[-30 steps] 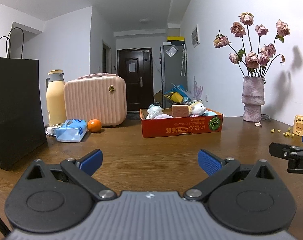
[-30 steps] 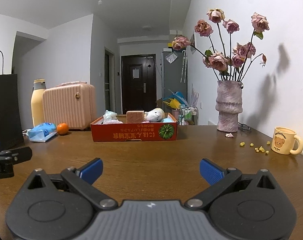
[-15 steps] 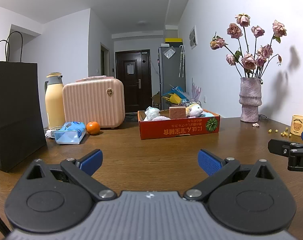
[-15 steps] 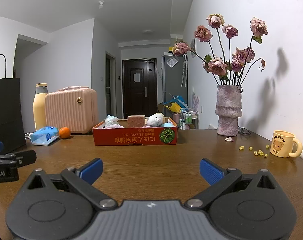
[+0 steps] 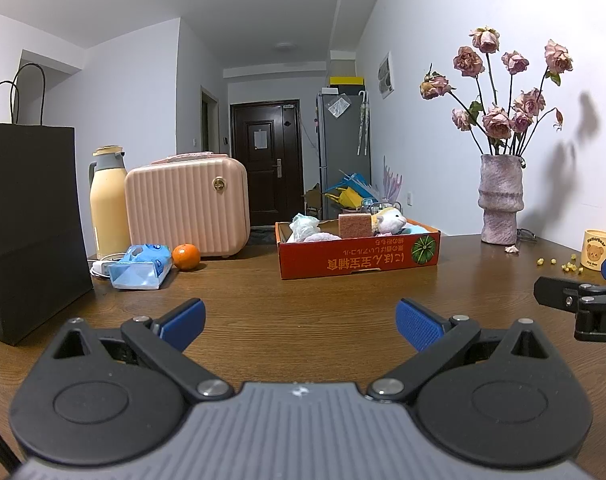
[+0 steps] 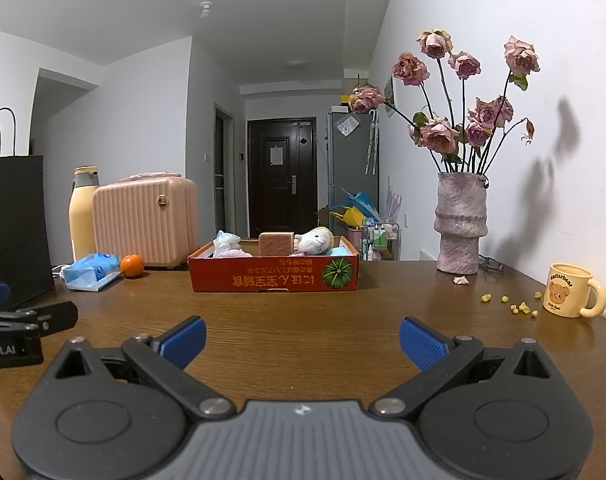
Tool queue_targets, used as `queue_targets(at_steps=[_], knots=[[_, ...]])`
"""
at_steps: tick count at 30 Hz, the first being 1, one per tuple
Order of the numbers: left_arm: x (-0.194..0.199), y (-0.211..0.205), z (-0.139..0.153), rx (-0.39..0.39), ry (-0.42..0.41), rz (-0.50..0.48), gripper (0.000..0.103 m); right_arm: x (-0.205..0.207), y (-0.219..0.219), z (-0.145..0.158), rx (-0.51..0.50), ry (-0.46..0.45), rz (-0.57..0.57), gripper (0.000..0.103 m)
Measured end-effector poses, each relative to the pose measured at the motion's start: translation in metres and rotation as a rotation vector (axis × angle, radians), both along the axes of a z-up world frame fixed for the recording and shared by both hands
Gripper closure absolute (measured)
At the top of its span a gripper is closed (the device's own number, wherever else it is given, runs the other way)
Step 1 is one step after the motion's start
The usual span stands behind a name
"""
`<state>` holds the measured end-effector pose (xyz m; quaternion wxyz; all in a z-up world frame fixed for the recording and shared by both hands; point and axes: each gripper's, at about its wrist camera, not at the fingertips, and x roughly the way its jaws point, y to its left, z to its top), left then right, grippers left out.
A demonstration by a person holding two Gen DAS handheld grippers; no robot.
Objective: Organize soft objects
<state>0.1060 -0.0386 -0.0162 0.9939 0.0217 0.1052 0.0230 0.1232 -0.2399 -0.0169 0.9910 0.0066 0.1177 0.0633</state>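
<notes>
A red cardboard tray sits mid-table, well ahead of both grippers. It holds a white plush toy, a brown sponge block, crumpled pale cloth and a blue soft item. My left gripper is open and empty over the wooden table. My right gripper is open and empty too, beside it to the right.
At left stand a black paper bag, a yellow flask, a pink case, a blue tissue pack and an orange. At right stand a vase of dried roses, a bear mug and yellow crumbs.
Both cameras have tilted slightly upward, so the tray and table items sit lower in view. Both grippers stay open and empty.
</notes>
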Motion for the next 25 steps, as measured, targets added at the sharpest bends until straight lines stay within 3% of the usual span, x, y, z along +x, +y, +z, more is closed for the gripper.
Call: queue_targets(at_steps=[25], knots=[[-0.0002, 0.0002, -0.0005, 0.004, -0.003, -0.017, 0.000, 0.0039, 0.0018, 0.0001, -0.008, 0.007, 0.001, 0.000]])
